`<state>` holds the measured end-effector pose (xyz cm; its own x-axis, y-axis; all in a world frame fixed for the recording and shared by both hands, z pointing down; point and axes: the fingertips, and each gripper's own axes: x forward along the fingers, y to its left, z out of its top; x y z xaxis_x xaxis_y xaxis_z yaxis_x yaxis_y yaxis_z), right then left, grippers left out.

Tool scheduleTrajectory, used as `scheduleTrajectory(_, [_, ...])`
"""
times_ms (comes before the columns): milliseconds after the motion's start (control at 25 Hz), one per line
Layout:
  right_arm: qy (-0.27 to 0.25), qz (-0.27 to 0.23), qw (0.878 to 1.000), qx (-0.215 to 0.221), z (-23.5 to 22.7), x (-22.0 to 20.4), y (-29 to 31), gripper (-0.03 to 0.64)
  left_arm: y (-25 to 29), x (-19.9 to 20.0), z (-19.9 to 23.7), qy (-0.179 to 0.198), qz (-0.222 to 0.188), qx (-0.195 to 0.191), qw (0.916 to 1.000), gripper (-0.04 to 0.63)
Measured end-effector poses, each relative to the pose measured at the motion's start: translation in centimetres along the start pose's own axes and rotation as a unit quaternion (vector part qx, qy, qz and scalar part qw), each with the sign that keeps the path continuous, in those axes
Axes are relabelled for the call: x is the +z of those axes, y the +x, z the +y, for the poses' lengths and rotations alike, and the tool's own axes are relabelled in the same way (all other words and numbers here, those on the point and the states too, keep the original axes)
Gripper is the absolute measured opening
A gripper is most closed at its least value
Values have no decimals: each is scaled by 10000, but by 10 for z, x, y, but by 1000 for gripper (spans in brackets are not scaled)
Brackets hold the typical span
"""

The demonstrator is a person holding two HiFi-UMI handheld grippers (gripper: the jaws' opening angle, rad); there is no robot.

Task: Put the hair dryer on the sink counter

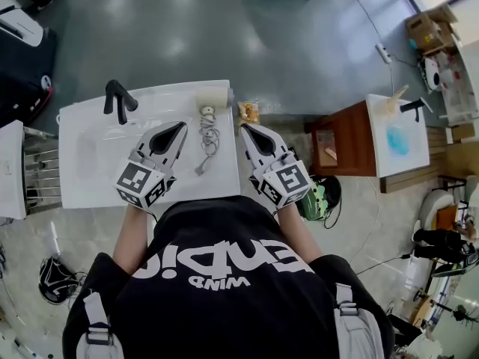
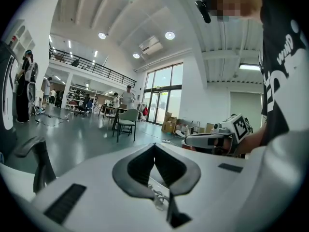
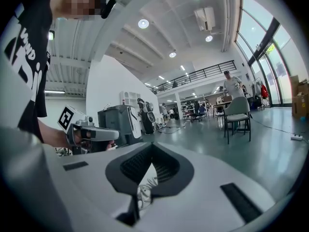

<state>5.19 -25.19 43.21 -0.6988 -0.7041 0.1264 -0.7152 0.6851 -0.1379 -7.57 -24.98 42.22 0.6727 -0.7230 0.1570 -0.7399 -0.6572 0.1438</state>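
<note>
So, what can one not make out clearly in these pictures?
- Cream hair dryer: head view, too small to show its switch or handle.
- Its grey coiled cord: both gripper views, mostly hidden behind the shut jaws.
- Small orange packet: head view, too small to identify.
- White sink counter: head view, near edge partly covered by the left gripper.

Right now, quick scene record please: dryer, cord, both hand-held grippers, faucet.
hair dryer: lying on the sink counter, far edge
cord: loosely coiled on the counter, between the two grippers
left hand-held gripper: shut, empty
right hand-held gripper: shut, empty
faucet: black, counter's far left
</note>
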Motion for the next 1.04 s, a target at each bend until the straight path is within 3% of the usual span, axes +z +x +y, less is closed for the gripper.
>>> scheduleTrajectory(1040, [-42,117,9999,95,6,-4,-1,18,-4,-3,-4,-152,84,30,9998,20])
